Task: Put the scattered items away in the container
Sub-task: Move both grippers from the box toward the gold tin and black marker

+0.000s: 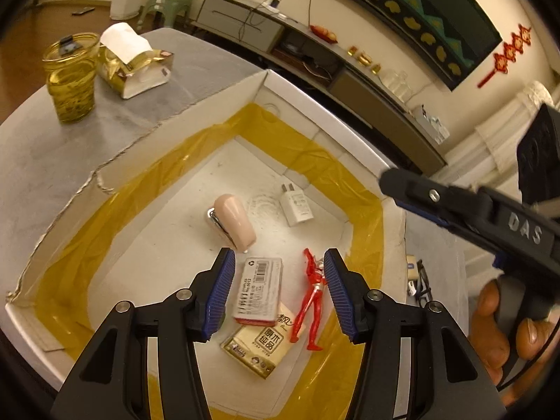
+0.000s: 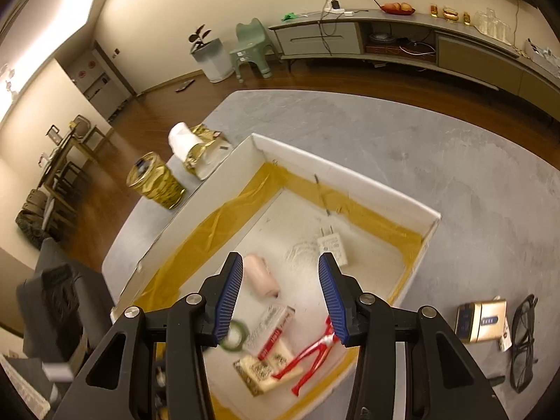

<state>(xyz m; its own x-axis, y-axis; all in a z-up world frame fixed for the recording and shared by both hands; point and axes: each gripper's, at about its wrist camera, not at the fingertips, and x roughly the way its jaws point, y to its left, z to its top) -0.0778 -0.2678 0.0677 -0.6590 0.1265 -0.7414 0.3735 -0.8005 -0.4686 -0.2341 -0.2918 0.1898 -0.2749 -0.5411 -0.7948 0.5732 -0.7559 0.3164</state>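
Note:
A white cardboard box (image 1: 304, 105) lined with yellow tape holds a pink case with a metal clip (image 1: 234, 220), a white charger (image 1: 297, 206), a staples box (image 1: 259, 287), a red toy figure (image 1: 315, 301) and a gold tissue pack (image 1: 259, 350). My left gripper (image 1: 279, 255) hangs open over the staples box, its pads touching nothing. My right gripper (image 2: 280, 257) stands open above the same box (image 2: 350, 175), also touching nothing. A blurred green tape roll (image 2: 232, 337) shows just below its left finger; whether it rests on the box floor I cannot tell.
On the grey table (image 2: 455, 182), right of the box, lie a gold card box (image 2: 481, 318) and dark glasses (image 2: 523, 339). Left of it stand a yellow glass jar (image 1: 70, 77) and an open tissue pack (image 1: 133, 59). A hand (image 1: 504, 322) holds the other tool's black frame (image 1: 507, 224).

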